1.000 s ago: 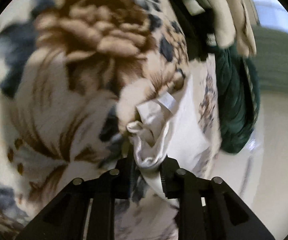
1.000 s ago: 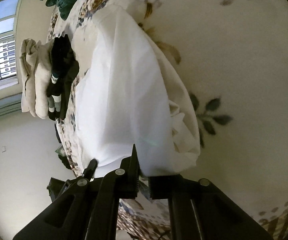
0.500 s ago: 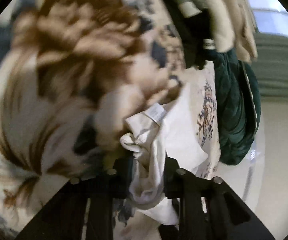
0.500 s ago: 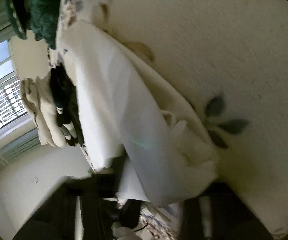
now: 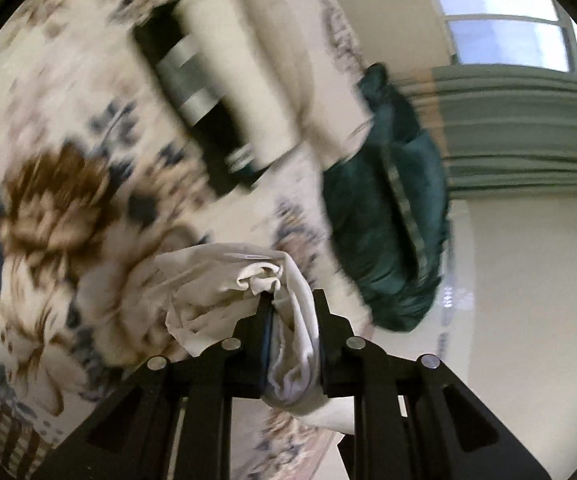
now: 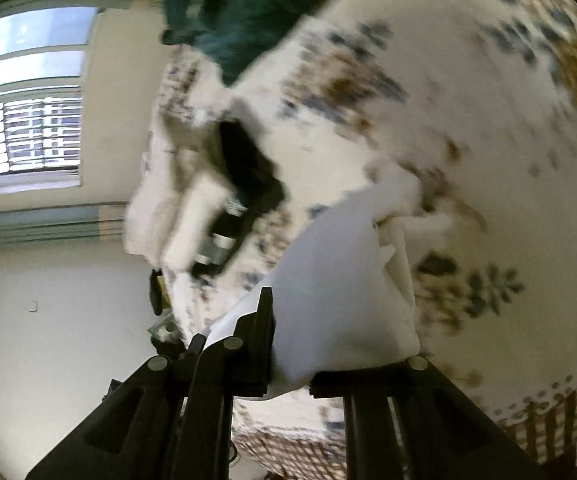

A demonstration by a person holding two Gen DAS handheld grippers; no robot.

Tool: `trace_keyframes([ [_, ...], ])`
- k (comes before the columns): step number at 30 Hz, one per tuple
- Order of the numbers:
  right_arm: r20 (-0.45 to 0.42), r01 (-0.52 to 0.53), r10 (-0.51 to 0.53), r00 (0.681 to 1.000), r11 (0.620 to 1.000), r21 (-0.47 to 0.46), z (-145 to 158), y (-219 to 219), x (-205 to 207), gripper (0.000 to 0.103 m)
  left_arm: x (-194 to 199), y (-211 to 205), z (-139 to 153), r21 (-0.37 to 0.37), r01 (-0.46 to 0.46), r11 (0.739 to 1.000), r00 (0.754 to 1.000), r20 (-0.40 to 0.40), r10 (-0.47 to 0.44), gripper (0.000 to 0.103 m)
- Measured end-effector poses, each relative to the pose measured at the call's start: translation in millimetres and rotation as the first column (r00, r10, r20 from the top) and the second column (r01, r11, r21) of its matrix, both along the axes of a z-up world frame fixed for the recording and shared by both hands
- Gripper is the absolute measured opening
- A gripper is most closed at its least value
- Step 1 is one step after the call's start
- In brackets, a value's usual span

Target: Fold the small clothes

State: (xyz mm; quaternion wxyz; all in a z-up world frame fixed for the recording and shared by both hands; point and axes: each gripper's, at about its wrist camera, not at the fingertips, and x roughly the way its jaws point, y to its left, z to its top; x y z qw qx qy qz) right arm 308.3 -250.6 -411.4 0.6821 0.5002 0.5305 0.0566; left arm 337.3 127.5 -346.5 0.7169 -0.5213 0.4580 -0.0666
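Bed [image 5: 60, 208] under a cream floral cover, brown and blue blooms. Lying on it: a cream folded stack [image 5: 264, 80], just beside a black garment with pale stripes [image 5: 196, 96]; dark green bundle [image 5: 388, 216] at the bed's edge. White cloth [image 6: 336, 288] partly resting on the cover. Same stack [image 6: 176, 216], black garment [image 6: 244, 184] and green bundle [image 6: 248, 8] from the right wrist. All blurred.
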Motion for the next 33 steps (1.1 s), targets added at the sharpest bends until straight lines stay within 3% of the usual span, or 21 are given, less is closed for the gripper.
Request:
trace_keyframes([
  [5,0.115,0.017,-0.015,0.993,1.0,-0.015,87,35,70,0.013,91,39,90,0.008,-0.002,1.0,0.989,0.15,0.001,0.015],
  [10,0.308,0.018,-0.017,0.951,1.0,-0.002,181,91,189,0.013,213,86,167,0.067,0.008,0.998,0.953,0.302,-0.028,0.015],
  [12,0.37,0.015,-0.011,0.929,1.0,-0.006,204,114,232,0.013,256,103,180,0.118,0.012,0.993,0.935,0.35,-0.053,0.015],
  [14,0.414,0.002,0.008,0.91,1.0,-0.023,215,137,274,0.013,283,117,172,0.14,0.026,0.99,0.931,0.357,-0.075,0.016],
  [17,0.407,-0.013,0.029,0.913,0.999,-0.043,193,164,314,0.013,303,138,124,0.189,0.042,0.981,0.948,0.302,-0.099,0.016],
  [23,0.215,-0.057,0.07,0.974,0.996,-0.066,61,199,322,0.013,269,173,-9,0.222,0.051,0.974,0.993,0.091,-0.073,0.012],
  [25,0.132,-0.061,0.071,0.989,0.995,-0.079,15,201,310,0.013,253,183,-28,0.213,0.029,0.977,0.997,0.066,-0.044,0.012],
  [27,0.101,-0.034,0.04,0.994,0.997,-0.067,-8,193,297,0.013,241,186,-38,0.194,0.031,0.98,0.998,0.052,-0.042,0.012],
  [30,0.086,-0.037,0.043,0.995,0.997,-0.064,-21,187,288,0.013,227,176,-31,0.212,0.068,0.975,0.994,0.07,-0.084,0.013],
  [33,0.079,-0.077,0.084,0.993,0.992,-0.096,-20,192,283,0.013,222,161,-10,0.252,0.101,0.963,0.987,0.095,-0.128,0.023],
])
